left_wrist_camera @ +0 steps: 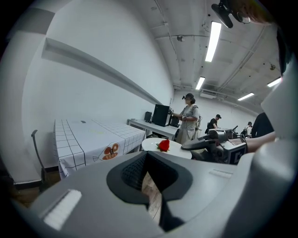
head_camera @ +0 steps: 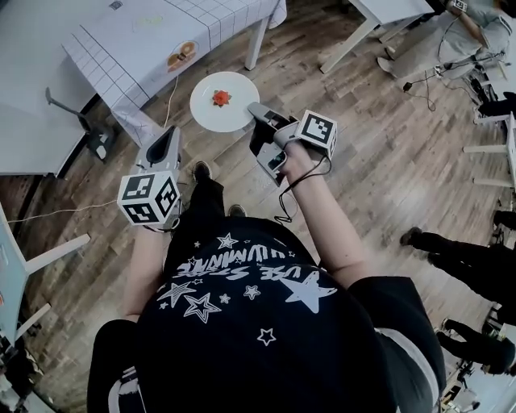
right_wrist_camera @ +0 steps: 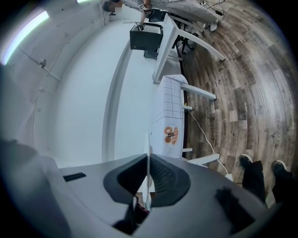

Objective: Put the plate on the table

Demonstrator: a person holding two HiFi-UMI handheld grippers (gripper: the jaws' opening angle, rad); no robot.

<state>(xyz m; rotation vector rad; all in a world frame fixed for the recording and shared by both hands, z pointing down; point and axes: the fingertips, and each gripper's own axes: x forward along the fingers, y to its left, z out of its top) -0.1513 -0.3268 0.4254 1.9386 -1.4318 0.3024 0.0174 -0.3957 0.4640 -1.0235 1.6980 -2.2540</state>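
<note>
A round white plate (head_camera: 211,109) with a small red strawberry-like piece (head_camera: 221,98) on it hangs over the wooden floor, just off the corner of the table with the checked white cloth (head_camera: 145,40). My right gripper (head_camera: 256,112) is shut on the plate's right rim. In the right gripper view the plate (right_wrist_camera: 148,158) shows edge-on as a thin white line between the jaws of that gripper (right_wrist_camera: 148,186). My left gripper (head_camera: 166,148) is lower left of the plate, shut and holding nothing. The left gripper view shows the plate (left_wrist_camera: 179,148), the red piece (left_wrist_camera: 163,145) and the table (left_wrist_camera: 93,135) ahead.
A white cable (head_camera: 56,213) runs across the floor. A dark stand (head_camera: 87,129) stands by the table's left side. More white tables (head_camera: 379,12) and a seated person (head_camera: 451,36) are at the back right. Someone's legs (head_camera: 459,250) reach in from the right.
</note>
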